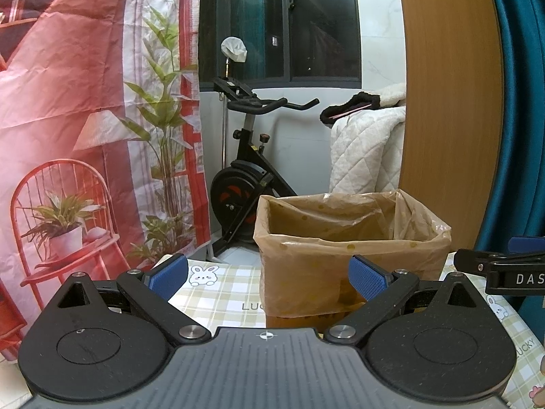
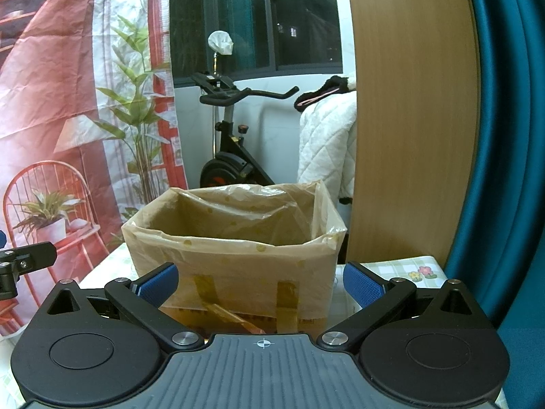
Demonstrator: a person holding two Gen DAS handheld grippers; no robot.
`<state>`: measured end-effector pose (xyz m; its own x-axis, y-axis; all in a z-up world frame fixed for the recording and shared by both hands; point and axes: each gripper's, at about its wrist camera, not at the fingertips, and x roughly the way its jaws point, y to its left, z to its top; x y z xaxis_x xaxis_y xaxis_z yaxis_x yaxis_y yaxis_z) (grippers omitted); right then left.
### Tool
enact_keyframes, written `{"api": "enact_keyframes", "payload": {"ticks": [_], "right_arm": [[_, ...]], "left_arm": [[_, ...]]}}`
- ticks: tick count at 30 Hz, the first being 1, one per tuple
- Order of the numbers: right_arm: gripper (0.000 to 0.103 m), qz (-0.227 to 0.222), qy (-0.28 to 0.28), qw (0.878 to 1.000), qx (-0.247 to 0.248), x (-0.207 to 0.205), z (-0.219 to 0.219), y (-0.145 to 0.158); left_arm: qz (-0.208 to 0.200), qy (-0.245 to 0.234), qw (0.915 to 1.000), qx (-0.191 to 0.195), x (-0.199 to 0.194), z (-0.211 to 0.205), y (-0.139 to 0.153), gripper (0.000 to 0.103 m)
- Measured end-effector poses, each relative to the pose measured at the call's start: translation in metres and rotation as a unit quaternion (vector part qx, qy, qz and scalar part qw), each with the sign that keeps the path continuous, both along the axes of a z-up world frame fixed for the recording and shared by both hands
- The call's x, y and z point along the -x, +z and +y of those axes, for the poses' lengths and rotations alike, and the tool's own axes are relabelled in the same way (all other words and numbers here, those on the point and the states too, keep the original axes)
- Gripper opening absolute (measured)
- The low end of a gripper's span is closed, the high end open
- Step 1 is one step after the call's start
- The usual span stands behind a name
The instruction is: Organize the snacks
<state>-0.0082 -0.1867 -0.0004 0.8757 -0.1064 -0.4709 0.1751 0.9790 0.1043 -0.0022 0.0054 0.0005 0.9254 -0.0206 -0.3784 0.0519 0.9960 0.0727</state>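
A cardboard box lined with a tan plastic bag [image 1: 340,238] [image 2: 235,235] stands on the checked tablecloth [image 1: 218,293], open at the top; its inside is hidden from here. No snacks show in either view. My left gripper [image 1: 269,277] is open, its blue pads spread in front of the box's left part, nothing between them. My right gripper [image 2: 260,284] is also open and empty, facing the box's front wall. The right gripper's black body [image 1: 500,269] shows at the right edge of the left wrist view; the left gripper's finger [image 2: 24,260] shows at the left edge of the right wrist view.
A printed red backdrop [image 1: 85,119] hangs on the left. An exercise bike [image 1: 248,170] and a white quilt [image 1: 368,150] stand behind the table. A wooden panel [image 1: 449,102] and teal curtain [image 2: 511,136] rise at the right.
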Motion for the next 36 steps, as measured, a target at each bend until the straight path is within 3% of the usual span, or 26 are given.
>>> {"api": "enact_keyframes", "payload": {"ticks": [14,18,26,31,33,36], "right_arm": [[0.103,-0.005,0.007,1.000,-0.007,-0.004,0.006,-0.004],[0.102,-0.005,0.017,1.000,-0.014,0.003,0.016,-0.022],[0.101,0.052,0.069,0.996,-0.010,0.012,0.051,-0.082],[0.091,0.089,0.125,0.988,0.013,0.023,0.089,-0.109],[0.079,0.104,0.144,0.984,0.018,0.023,0.101,-0.115],[0.074,0.119,0.175,0.977,0.026,0.026,0.117,-0.125]], "left_arm": [[0.013,-0.003,0.9999,0.007,-0.003,0.003,-0.007,0.101],[0.024,-0.011,0.9996,0.009,-0.002,0.009,-0.018,0.101],[0.075,-0.045,0.9961,-0.004,0.009,0.031,-0.060,0.095],[0.116,-0.078,0.9901,0.004,0.017,0.048,-0.091,0.092],[0.130,-0.090,0.9872,0.017,0.019,0.053,-0.102,0.090],[0.148,-0.103,0.9833,0.023,0.019,0.055,-0.116,0.087]]}}
